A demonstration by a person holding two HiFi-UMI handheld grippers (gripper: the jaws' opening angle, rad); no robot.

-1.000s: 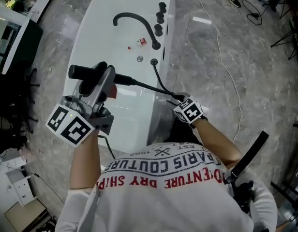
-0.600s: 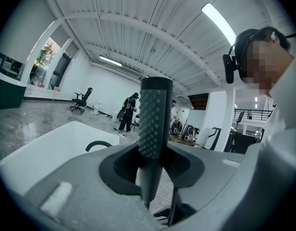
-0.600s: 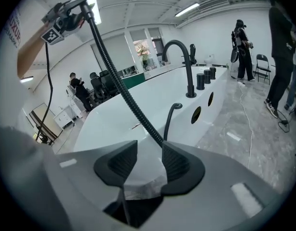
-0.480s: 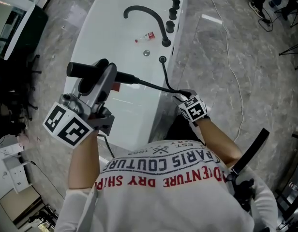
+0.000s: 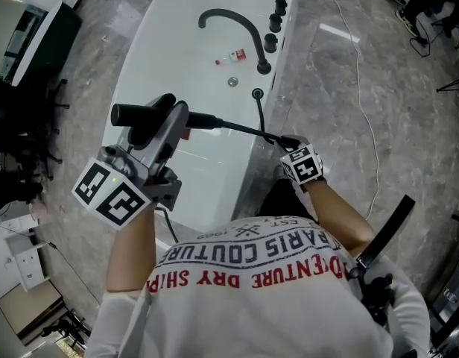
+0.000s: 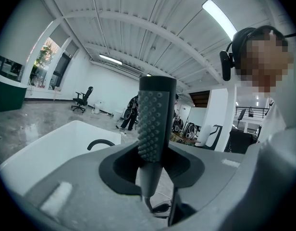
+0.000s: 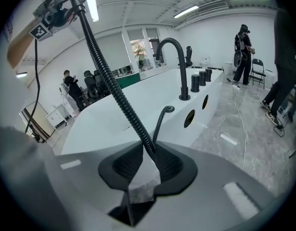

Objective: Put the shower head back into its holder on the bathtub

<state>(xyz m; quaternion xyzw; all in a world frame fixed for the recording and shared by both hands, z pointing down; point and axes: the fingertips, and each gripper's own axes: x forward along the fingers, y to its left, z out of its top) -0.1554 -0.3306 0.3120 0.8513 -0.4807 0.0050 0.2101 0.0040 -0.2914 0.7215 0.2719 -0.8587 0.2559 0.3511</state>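
One small bottle (image 5: 231,57) in white bathtub (image 5: 177,66), left gripper (image 6: 155,160) clamped on black shower head (image 6: 156,109), right gripper (image 7: 150,160) pinching black ribbed hose (image 7: 109,81), grey marble floor (image 5: 341,88).

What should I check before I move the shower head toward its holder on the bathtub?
1. Left gripper grips the shower head: ok, jaws shut on it.
2. Right gripper grips the hose: ok.
3. Shower head lined up with the holder: not ok, it is held away from it, over the bathtub.
4. Hose free of loops: ok.
5. Holder opening clear: cannot tell, too small.
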